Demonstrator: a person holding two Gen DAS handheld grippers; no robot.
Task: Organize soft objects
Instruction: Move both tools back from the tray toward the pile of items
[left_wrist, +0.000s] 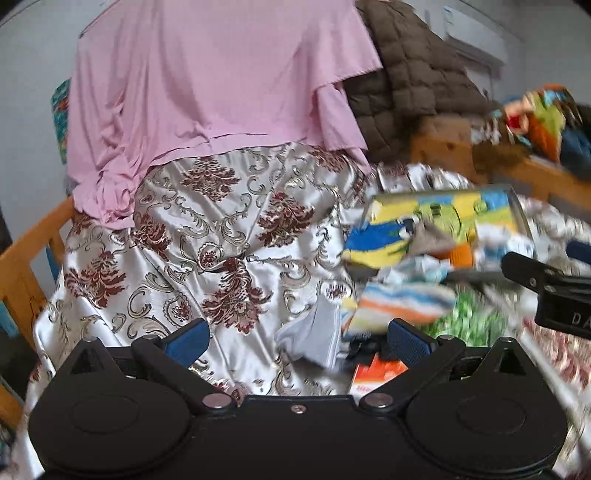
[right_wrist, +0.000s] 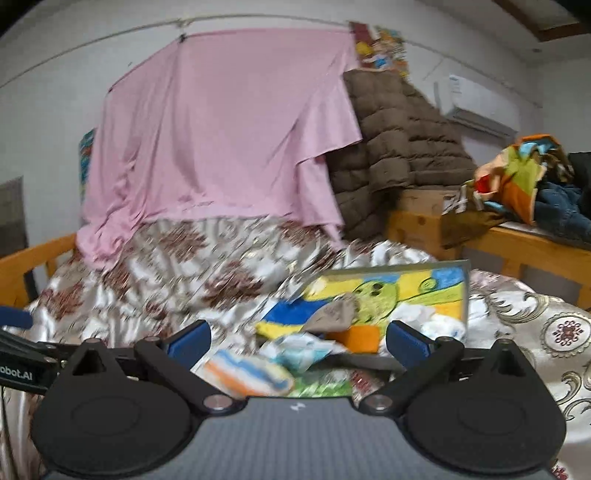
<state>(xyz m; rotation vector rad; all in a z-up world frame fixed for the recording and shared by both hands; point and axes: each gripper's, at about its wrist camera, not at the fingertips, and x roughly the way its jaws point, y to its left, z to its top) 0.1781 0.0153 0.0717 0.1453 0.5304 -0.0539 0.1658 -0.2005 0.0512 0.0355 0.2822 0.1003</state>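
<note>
**Ana:** Left wrist view first: the left tongs (left_wrist: 297, 341) are spread wide and grasp nothing, hanging over the satin bedspread (left_wrist: 207, 236) with a small grey cloth (left_wrist: 314, 339) lying just ahead of them.

**Ben:** And the soft things to sort?

**Ana:** They sit heaped toward the bed's right side: a striped cloth (right_wrist: 245, 373), a pale crumpled one (right_wrist: 299, 349), and a blue-and-yellow piece (right_wrist: 291, 319) spilling from a cartoon-printed box (right_wrist: 417, 291) that leans open, likely as the bin.

**Ben:** The right tongs?

**Ana:** The right tongs (right_wrist: 297, 341) are released too, aimed straight at that heap, I'd guess to pick the striped cloth. The pink sheet (right_wrist: 229, 129) hangs behind, out of the way.
</note>
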